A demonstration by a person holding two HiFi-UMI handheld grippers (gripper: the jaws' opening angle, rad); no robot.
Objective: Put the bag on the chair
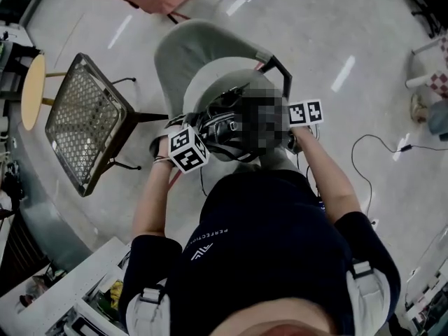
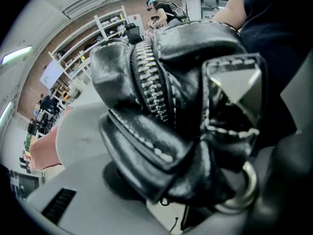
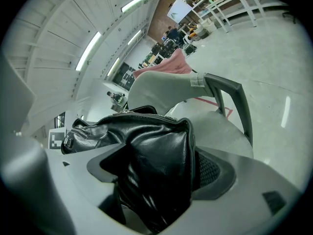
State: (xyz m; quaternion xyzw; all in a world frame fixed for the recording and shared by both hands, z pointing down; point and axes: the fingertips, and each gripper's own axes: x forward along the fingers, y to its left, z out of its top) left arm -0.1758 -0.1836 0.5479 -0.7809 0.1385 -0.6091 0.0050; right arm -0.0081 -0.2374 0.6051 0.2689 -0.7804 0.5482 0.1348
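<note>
chair (image 1: 190, 51): grey, with armrests | bag (image 1: 218, 128): soft black leather, carried over the seat's front edge; seat contact not discernible | left gripper (image 2: 166, 199), right gripper (image 3: 156, 195): each clamped on bunched leather at one end of the bag | risk: let go this near the edge, the bag likely slumps off; uneven release would tip it.

Black bag (image 1: 222, 128) over grey chair (image 1: 192, 51), left tongs (image 1: 180, 133), right tongs (image 1: 297, 133) flanking (mesh chair (image 1: 87, 121) aside)
</note>
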